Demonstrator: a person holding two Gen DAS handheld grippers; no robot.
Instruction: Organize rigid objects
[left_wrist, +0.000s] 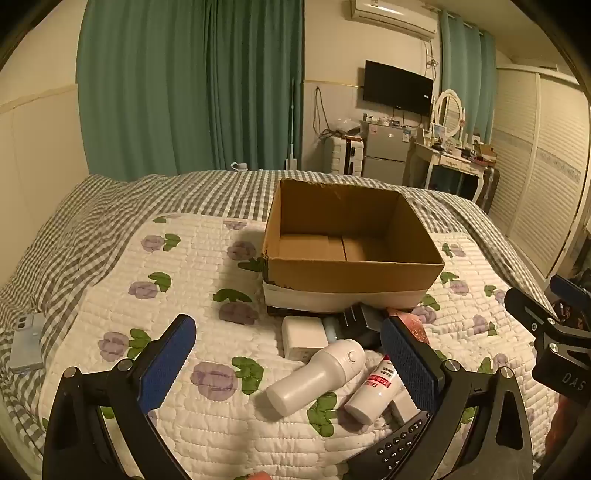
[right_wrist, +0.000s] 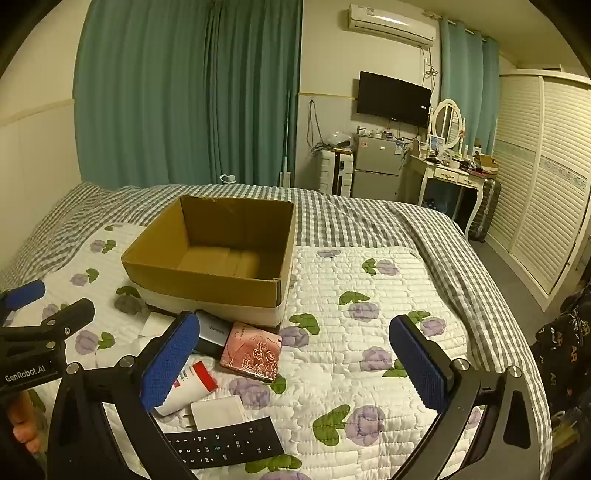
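Observation:
An open, empty cardboard box (left_wrist: 351, 273) (right_wrist: 207, 284) stands on the quilted bed. In front of it lies a pile: a white handheld device (left_wrist: 317, 373), a white tube with red print (left_wrist: 376, 387) (right_wrist: 192, 384), a white charger block (left_wrist: 304, 334) (right_wrist: 218, 410), a grey power bank (right_wrist: 212, 330), a pink rose-embossed case (right_wrist: 253, 354) and a black remote (right_wrist: 225, 445) (left_wrist: 400, 441). My left gripper (left_wrist: 286, 363) is open above the white device. My right gripper (right_wrist: 295, 365) is open above the bare quilt, right of the pile.
A phone (left_wrist: 26, 345) lies at the bed's left edge. The other gripper shows at the right edge of the left wrist view (left_wrist: 546, 332). Green curtains, a dresser and a wardrobe stand beyond the bed.

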